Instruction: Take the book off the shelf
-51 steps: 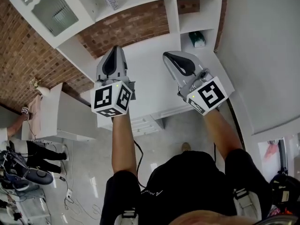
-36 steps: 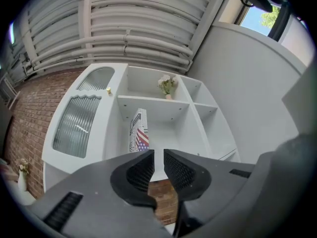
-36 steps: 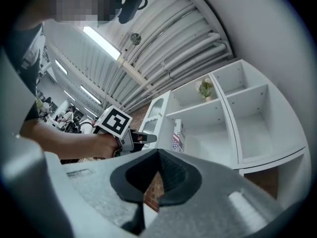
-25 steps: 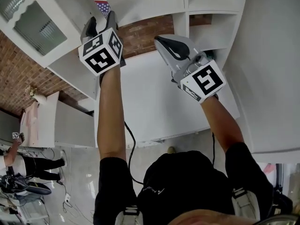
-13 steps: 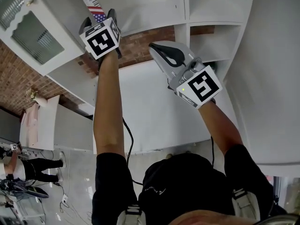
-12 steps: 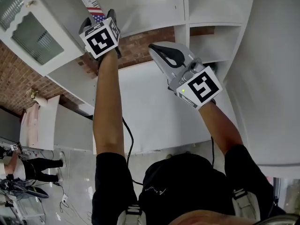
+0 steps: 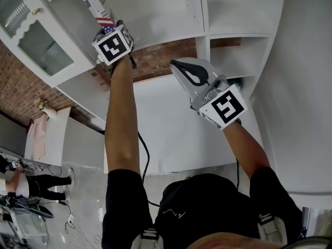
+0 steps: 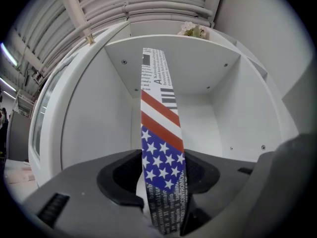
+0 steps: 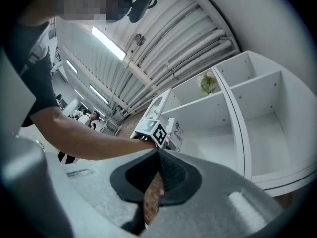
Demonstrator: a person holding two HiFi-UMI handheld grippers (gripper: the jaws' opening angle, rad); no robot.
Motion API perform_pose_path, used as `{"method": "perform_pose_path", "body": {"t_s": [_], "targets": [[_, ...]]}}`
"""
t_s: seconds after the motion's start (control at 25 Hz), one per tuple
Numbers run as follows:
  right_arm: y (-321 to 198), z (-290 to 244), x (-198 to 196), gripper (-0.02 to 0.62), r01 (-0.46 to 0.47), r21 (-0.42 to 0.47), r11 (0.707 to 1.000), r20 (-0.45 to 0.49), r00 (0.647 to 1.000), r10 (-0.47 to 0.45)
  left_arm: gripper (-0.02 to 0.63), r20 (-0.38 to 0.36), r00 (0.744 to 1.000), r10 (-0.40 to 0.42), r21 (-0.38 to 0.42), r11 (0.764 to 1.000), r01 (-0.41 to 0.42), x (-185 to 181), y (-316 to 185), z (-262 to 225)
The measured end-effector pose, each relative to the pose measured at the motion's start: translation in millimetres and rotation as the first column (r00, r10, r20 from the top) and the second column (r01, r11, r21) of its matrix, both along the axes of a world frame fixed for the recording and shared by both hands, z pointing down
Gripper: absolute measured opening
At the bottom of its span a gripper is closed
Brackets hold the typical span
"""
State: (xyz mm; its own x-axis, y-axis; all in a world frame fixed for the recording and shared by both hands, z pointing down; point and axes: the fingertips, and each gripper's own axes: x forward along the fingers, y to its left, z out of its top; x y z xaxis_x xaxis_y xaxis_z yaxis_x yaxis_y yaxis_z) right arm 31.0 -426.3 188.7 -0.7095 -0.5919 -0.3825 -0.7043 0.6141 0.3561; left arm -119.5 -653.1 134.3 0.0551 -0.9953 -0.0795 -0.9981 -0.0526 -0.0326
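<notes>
In the far left compartment of the white shelf point(image 7: 171, 19) stands the slim, stiff book point(image 8: 159, 128), likely light and slick-covered, so best held low on its spine, where the left gripper point(image 8: 161, 170) is closing its jaws onto it, while the right gripper point(image 9: 157, 157) waits empty, jaws pressed together.

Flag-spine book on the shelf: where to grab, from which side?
Grip the lower spine of the book, coming straight in from the open front of the shelf. It stands nearly upright, alone, spine outward, covers free. The left gripper is there, jaws closing, spine between them.
</notes>
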Motion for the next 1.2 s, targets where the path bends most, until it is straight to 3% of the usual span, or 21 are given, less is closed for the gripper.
{"method": "perform_pose_path", "body": {"t_s": [0.24,0.52,0.8,1.2], "targets": [[4,-3,5,0.002,-0.011,-0.006,1.0,0.004,1.0,0.011,0.156,-0.025,0.999,-0.032,0.024,0.999,0.032,-5,5,-2],[7,-7,4,0.002,-0.009,0.002,1.0,0.004,1.0,0.009,0.15,-0.068,0.998,-0.004,0.081,0.997,0.01,-8,30,-13],[16,-12,-1,0.002,0.001,0.031,1.0,0.01,1.0,-0.002,0.15,-0.108,0.988,0.109,0.167,0.982,-0.09,1,82,-21],[31,-4,0,0.002,-0.002,0.013,1.0,0.066,0.998,0.001,0.15,-0.134,0.951,0.281,0.279,0.931,-0.235,13,176,-6]]}}
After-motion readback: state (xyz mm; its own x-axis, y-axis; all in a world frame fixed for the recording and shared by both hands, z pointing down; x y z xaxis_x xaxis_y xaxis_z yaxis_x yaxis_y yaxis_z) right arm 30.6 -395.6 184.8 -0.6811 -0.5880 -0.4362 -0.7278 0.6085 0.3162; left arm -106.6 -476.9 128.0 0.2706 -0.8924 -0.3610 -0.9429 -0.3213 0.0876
